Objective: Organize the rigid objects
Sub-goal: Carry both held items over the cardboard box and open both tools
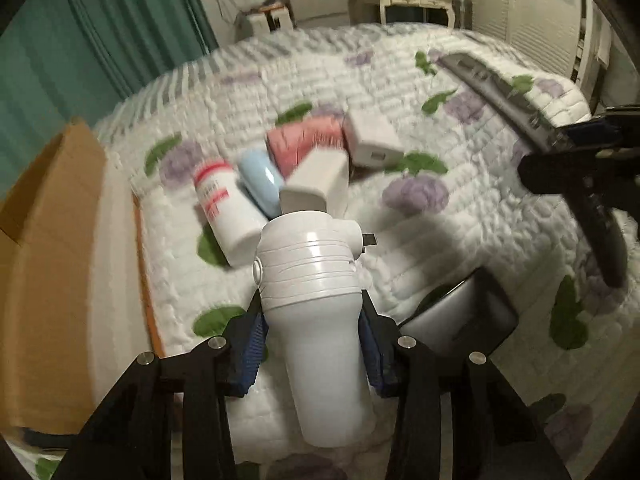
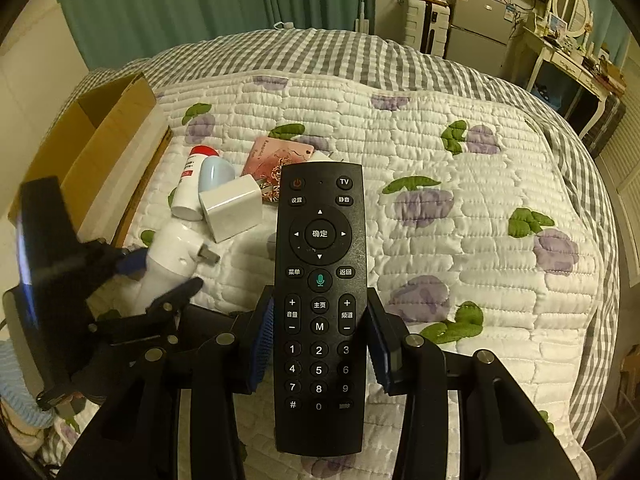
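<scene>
The left hand-held gripper [image 1: 312, 344] has its blue pads [image 1: 252, 354] on either side of a white plug-in device [image 1: 316, 304] — a smooth plastic cylinder with ribbed rings and metal prongs at its far end. The pads look pressed to its narrow lower barrel, low over the quilted bed [image 1: 460, 248], though the picture is blurred. It should be light and stiff, but that glossy shell looks slippery; the ribbed band just above seems the safer hold.

Over on the right, the right hand-held gripper [image 2: 320, 344] clamps a black remote control [image 2: 319, 300] across its number-pad half — flat, rigid, light, with straight edges that suit a squeeze.

Waiting on the bed: a white bottle [image 1: 226, 212], a pale blue oval case [image 1: 260, 184], a white charger cube [image 1: 316, 188] and a pink card [image 1: 304, 144], with the cardboard box [image 1: 52, 240] alongside to their left.
</scene>
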Demonstrator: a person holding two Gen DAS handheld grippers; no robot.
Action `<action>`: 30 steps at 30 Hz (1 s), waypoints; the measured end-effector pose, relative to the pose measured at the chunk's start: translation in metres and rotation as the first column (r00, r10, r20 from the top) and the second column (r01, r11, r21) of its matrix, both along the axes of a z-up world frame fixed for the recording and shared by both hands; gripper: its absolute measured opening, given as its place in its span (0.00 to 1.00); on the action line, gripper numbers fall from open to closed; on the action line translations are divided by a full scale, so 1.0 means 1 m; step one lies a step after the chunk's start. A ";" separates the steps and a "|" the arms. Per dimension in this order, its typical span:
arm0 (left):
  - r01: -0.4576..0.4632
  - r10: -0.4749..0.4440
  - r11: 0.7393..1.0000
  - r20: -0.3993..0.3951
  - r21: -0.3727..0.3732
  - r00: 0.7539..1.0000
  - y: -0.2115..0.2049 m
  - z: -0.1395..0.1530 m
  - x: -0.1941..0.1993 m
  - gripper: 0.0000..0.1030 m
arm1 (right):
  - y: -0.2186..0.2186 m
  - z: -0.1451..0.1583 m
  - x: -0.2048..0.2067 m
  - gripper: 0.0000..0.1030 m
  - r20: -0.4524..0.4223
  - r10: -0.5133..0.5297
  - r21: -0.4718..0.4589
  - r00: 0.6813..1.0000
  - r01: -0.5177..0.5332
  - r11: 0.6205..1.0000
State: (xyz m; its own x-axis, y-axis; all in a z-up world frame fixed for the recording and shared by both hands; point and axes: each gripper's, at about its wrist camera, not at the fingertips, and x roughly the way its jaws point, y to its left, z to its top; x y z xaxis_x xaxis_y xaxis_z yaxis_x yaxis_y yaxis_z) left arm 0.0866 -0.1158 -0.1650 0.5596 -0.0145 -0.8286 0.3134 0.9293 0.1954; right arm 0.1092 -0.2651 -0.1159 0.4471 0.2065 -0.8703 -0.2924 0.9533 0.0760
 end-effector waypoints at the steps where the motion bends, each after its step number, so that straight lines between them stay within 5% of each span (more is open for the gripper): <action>1: 0.003 -0.003 1.000 0.014 -0.010 1.000 -0.001 0.009 -0.003 0.41 | 0.000 0.001 -0.001 0.40 0.004 0.001 -0.001 1.000 -0.001 1.000; 9: 0.020 -0.009 0.997 0.137 -0.079 0.991 0.015 0.098 -0.019 0.41 | 0.013 0.034 -0.017 0.40 0.088 -0.016 -0.037 0.996 0.020 0.999; 17: -0.056 0.073 0.996 0.273 -0.069 0.959 0.098 0.184 -0.022 0.41 | 0.080 0.117 -0.029 0.40 0.194 0.035 -0.009 0.980 -0.034 0.999; 23: -0.164 0.170 0.985 0.269 -0.046 0.948 0.174 0.183 -0.017 0.41 | 0.156 0.158 -0.021 0.40 0.233 0.086 0.095 0.969 -0.111 0.989; 30: -0.205 0.211 0.978 0.193 -0.047 0.958 0.215 0.140 0.001 0.41 | 0.242 0.119 0.012 0.40 0.140 0.127 0.130 0.982 -0.145 0.981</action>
State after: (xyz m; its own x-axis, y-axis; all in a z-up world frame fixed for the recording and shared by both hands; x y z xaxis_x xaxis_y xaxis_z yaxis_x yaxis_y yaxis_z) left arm 0.0876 0.0994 -0.0254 0.7040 0.0997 -0.7031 0.0705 0.9754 0.2089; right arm 0.1211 -0.0231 0.0029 0.5144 0.3881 -0.7647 -0.4346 0.8867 0.1576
